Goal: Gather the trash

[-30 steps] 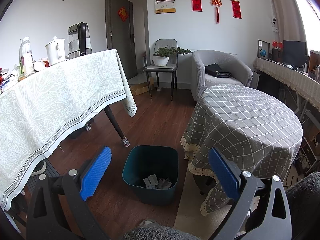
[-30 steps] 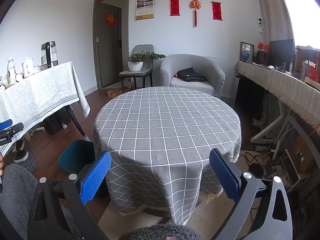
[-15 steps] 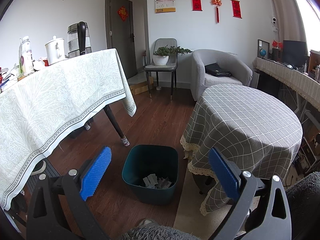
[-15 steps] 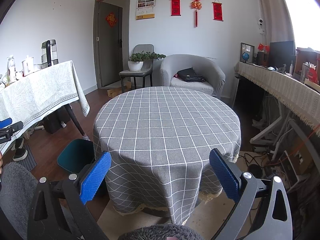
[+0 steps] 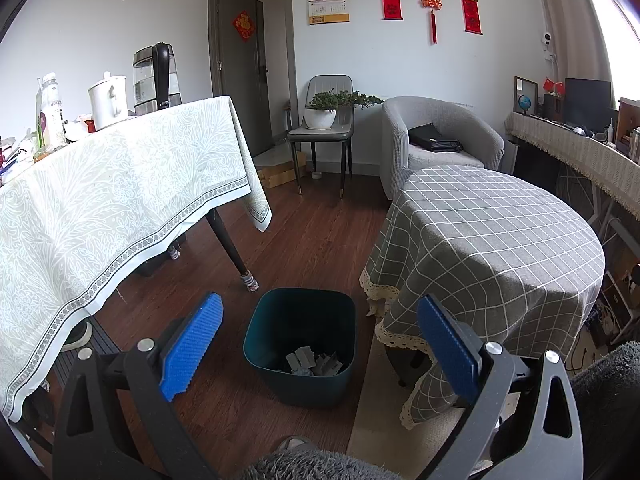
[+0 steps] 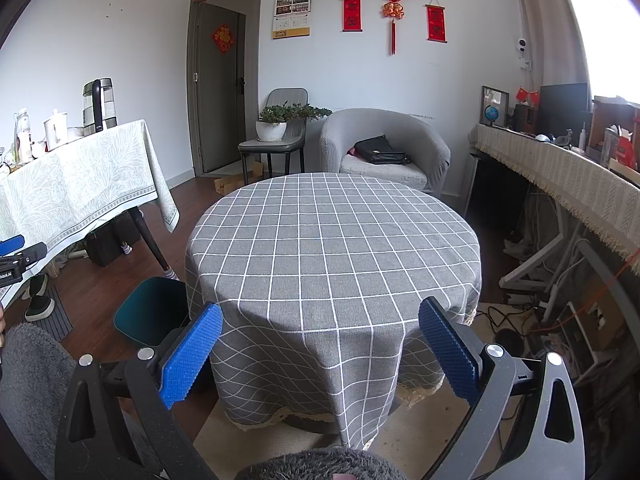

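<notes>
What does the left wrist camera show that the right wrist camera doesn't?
Only the left wrist view looks into the teal bin, with crumpled paper scraps at its bottom. Only the right wrist view shows the round table's whole top and the cables on the floor beside it. Both show the bin, the checked tablecloth, the armchair, and open, empty grippers: left gripper, right gripper.

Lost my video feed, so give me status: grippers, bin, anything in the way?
Left gripper open, empty, over bin. Right gripper open, empty, facing round table. Paper scraps in bin. Nothing in the way.
</notes>
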`<action>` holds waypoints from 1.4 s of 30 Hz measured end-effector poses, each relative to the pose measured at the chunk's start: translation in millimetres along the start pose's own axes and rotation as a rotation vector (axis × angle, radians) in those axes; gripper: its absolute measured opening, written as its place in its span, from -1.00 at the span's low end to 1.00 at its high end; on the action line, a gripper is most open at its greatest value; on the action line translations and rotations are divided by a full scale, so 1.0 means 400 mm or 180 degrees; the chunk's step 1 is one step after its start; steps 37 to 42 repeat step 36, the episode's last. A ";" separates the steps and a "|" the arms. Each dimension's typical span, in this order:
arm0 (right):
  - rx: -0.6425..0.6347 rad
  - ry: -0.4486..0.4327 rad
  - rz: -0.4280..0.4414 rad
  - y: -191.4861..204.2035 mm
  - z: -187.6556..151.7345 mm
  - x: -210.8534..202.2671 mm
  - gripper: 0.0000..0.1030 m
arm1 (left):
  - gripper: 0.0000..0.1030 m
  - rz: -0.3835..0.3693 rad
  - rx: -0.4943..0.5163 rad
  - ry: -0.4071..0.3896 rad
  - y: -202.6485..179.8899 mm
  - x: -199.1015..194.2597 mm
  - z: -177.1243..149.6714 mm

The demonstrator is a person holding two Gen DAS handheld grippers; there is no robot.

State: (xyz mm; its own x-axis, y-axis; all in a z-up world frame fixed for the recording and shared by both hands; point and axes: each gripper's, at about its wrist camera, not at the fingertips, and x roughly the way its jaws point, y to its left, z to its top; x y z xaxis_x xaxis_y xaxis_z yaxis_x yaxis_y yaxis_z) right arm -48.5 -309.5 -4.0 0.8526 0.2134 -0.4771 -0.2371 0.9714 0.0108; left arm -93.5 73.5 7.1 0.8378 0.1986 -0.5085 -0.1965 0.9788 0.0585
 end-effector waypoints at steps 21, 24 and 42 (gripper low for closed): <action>-0.0009 0.0003 -0.0002 -0.002 0.002 -0.001 0.93 | 0.93 -0.0010 0.0016 0.0006 -0.002 -0.001 0.001; -0.0009 0.0003 -0.0002 -0.002 0.002 -0.001 0.93 | 0.93 -0.0010 0.0018 -0.0001 -0.001 -0.001 0.001; -0.0036 0.0016 -0.0007 -0.021 0.004 0.004 0.93 | 0.93 -0.0032 0.0074 0.0006 -0.005 -0.001 0.004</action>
